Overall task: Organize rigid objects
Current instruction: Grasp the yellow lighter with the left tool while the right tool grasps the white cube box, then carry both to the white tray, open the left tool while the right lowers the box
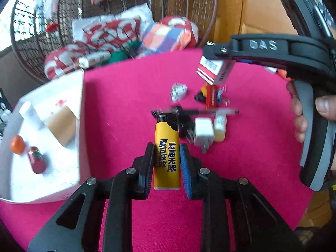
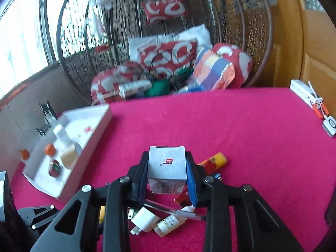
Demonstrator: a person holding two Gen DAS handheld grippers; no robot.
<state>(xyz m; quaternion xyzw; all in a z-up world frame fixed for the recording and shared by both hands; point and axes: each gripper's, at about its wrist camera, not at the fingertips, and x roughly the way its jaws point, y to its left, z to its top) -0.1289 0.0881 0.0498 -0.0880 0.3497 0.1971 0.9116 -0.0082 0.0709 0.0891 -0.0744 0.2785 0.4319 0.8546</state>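
My left gripper (image 1: 167,157) is shut on a yellow lighter (image 1: 167,147) with black print, which stands upright just above the pink cloth (image 1: 126,105). My right gripper (image 2: 167,172) is shut on a small silver-white box (image 2: 167,166). In the left wrist view that same box (image 1: 214,69) hangs in the air at the upper right, showing red stripes. A white tray (image 1: 82,105) (image 2: 94,138) at the left holds an orange cap (image 1: 17,145), a red little bottle (image 1: 37,162), a white bottle and a tan block.
On the cloth lie a white charger plug (image 1: 203,131), a small yellowish bottle (image 1: 220,128), a pen (image 1: 201,111), crumpled paper (image 1: 178,91), a red pack (image 2: 184,195) and another yellow lighter (image 2: 214,159). A wicker chair with cushions (image 2: 168,56) stands behind. White gadgets (image 2: 304,92) sit far right.
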